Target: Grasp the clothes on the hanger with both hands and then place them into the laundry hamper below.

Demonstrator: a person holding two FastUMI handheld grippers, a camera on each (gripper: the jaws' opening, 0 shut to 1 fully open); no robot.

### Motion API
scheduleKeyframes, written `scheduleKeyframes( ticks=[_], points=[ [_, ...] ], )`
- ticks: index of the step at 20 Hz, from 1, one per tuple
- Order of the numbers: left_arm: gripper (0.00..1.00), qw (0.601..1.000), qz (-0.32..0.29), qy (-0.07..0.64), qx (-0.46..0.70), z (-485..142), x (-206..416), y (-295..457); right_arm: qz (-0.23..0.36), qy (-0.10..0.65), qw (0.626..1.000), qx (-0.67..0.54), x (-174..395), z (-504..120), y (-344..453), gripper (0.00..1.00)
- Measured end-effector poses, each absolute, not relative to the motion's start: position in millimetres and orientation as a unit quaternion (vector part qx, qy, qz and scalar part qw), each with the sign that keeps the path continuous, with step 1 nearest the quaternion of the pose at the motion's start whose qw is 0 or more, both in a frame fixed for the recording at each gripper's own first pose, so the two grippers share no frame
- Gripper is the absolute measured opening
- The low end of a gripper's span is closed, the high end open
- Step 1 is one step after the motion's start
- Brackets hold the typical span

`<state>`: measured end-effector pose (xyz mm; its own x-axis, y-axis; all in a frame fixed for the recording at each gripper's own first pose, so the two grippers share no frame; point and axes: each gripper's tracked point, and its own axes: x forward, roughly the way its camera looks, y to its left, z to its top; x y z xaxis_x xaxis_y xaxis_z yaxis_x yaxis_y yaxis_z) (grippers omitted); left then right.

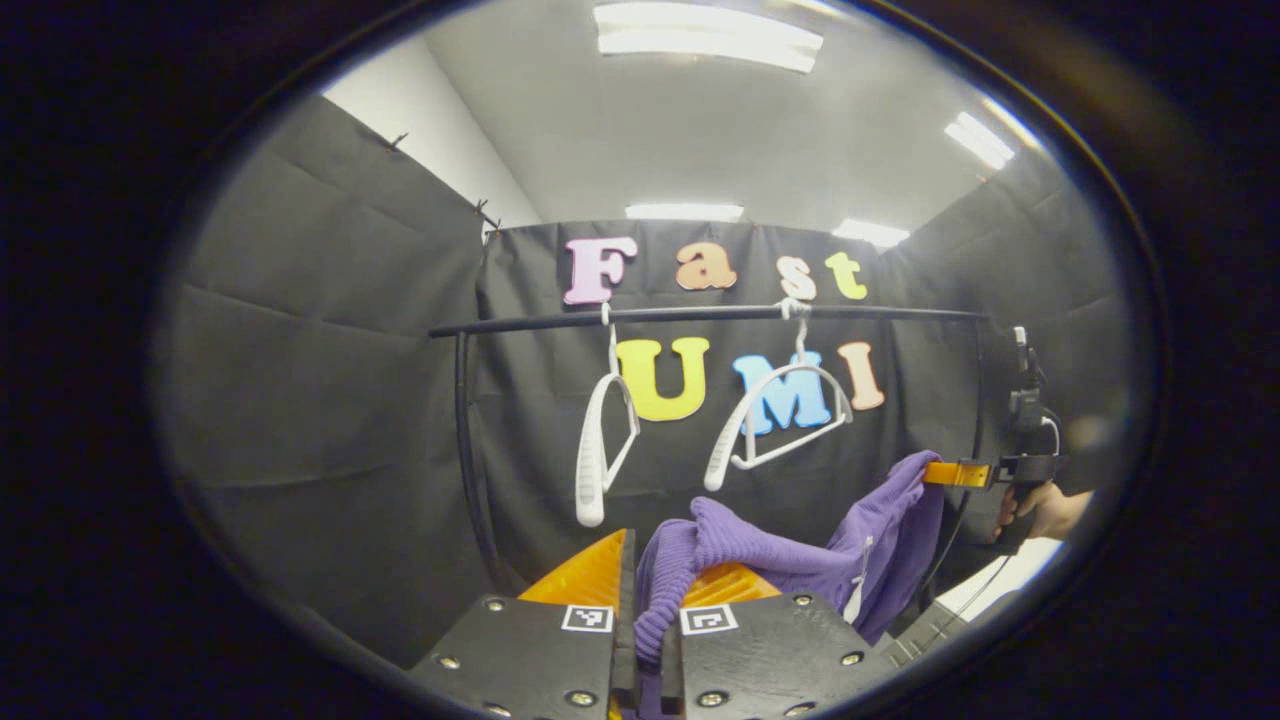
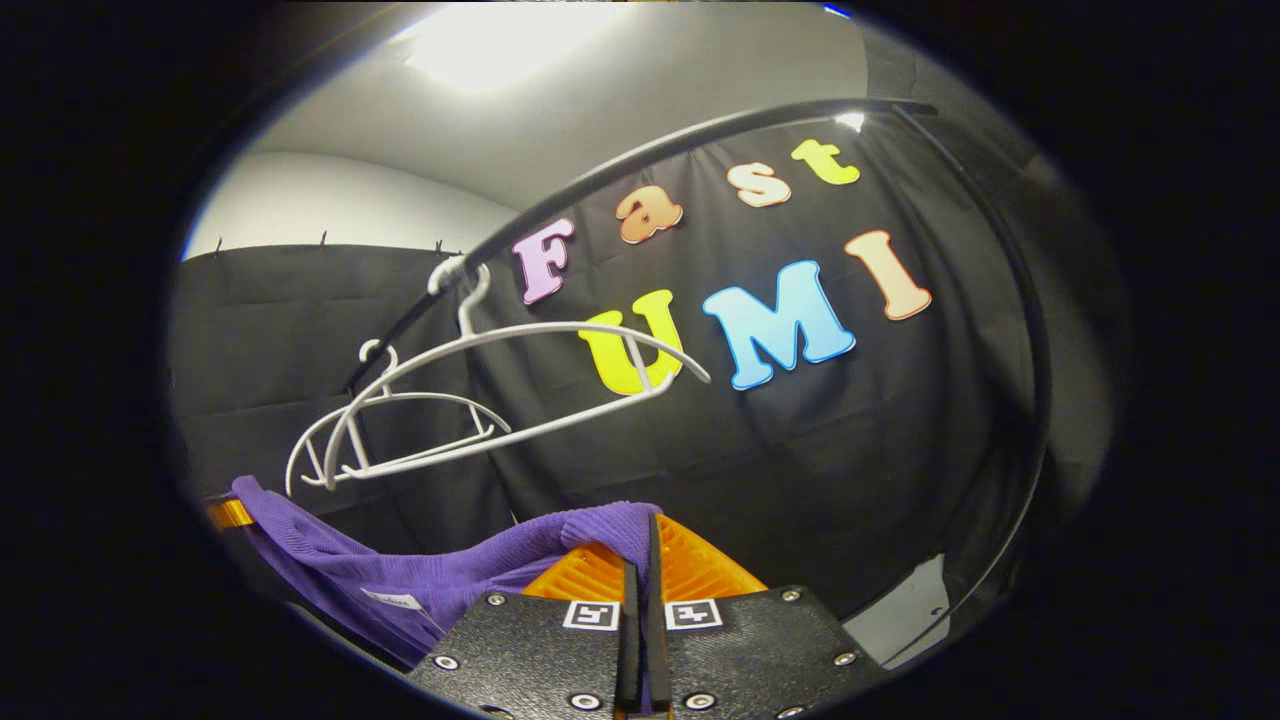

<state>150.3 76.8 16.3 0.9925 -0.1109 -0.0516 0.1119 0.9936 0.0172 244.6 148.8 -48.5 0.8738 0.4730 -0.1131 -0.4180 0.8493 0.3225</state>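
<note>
Both grippers, left (image 1: 648,600) and right (image 2: 640,570), pinch the purple garment's (image 1: 790,555) edges; apparently clear below two bare hangers (image 1: 775,425).

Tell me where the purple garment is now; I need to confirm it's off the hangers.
The purple garment hangs between the left gripper and right gripper, below the two bare white hangers on the rail.

Both grippers' jaws closed, level.
</note>
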Motion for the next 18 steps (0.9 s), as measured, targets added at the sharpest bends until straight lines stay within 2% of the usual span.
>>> scheduleKeyframes(
  ticks=[1,2,6,8,10,11,18],
  points=[
    [0.09,0.998,-0.066,0.019,0.0,18.0,140.6,74.7,0.228,0.087,0.958,0.148,231.0,-39.3,146.9,0.02],
    [0.14,0.997,-0.075,0.013,-0.009,21.0,133.1,73.7,0.224,0.079,0.96,0.15,218.3,-29.4,145.0,0.02],
    [0.14,0.992,-0.124,0.002,-0.038,22.4,118.4,50.7,0.209,0.047,0.966,0.146,163.4,1.7,140.5,0.02],
    [0.09,0.988,-0.145,0.008,-0.044,12.5,105.7,39.6,0.206,0.045,0.967,0.147,141.6,0.1,143.8,0.02],
    [0.09,0.986,-0.16,0.02,-0.053,-2.1,107.5,25.6,0.204,0.056,0.968,0.137,123.4,-9.0,148.8,0.02],
    [0.14,0.984,-0.169,0.026,-0.058,-10.2,107.2,17.0,0.205,0.059,0.969,0.127,112.0,-17.0,149.9,0.02],
    [0.14,0.974,-0.204,0.077,-0.055,-75.3,81.5,-37.4,0.233,0.122,0.961,0.09,65.2,-84.8,182.1,0.02]
  ],
)
